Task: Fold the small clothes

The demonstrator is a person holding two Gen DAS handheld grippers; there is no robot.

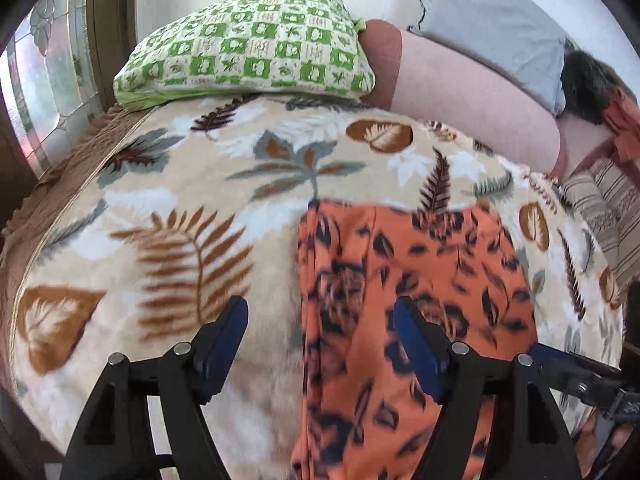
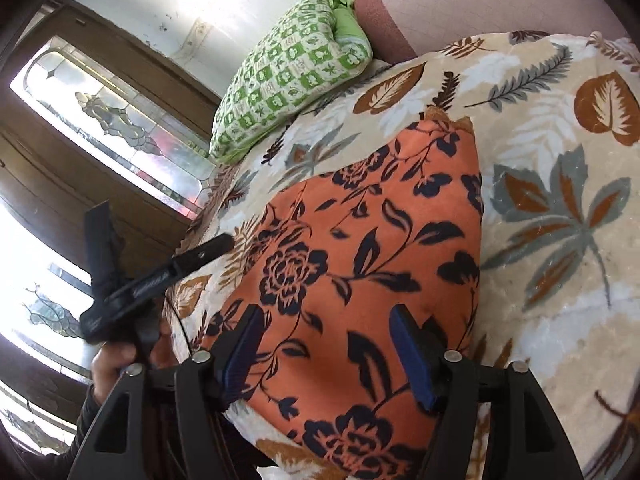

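Bedroom, daylight through patterned glass panes (image 2: 132, 136) at the left of the right wrist view; pale wall above.

Bed: covered by a beige leaf-print blanket (image 1: 168, 208), which serves as the folding place. Green checked pillow (image 1: 248, 48) at the upper centre of the left wrist view, with a pinkish bolster (image 1: 472, 92) to its right, a grey pillow (image 1: 492, 16) above that, and striped cloth (image 1: 608, 208) at the right edge.

Task item: one orange garment (image 2: 360, 248) with dark floral print, lying flat on the blanket, centre of the right wrist view and lower centre-right of the left wrist view. It reads as a long, narrow panel with straight side edges, so likely already folded lengthwise; this is a judgement, as layers are not clearly visible.

Left tool (image 1: 320, 344): jaws wide apart, holding nothing; it hangs over the garment's left edge, one finger over blanket, the other over cloth. The picture is motion-blurred.

Right tool (image 2: 326, 352): jaws well apart, empty, poised over the garment's near part. The left tool also shows at the lower left of this view, with a hand (image 2: 108, 364) on its handle.

Step in hand: between grasps, mid-fold. Next move, by judgement: each tool takes a near corner or edge, pinching all layers, then carries it toward the far end, keeping the edges aligned.

Containers: none visible; no basket, drawer or stack for finished pieces.
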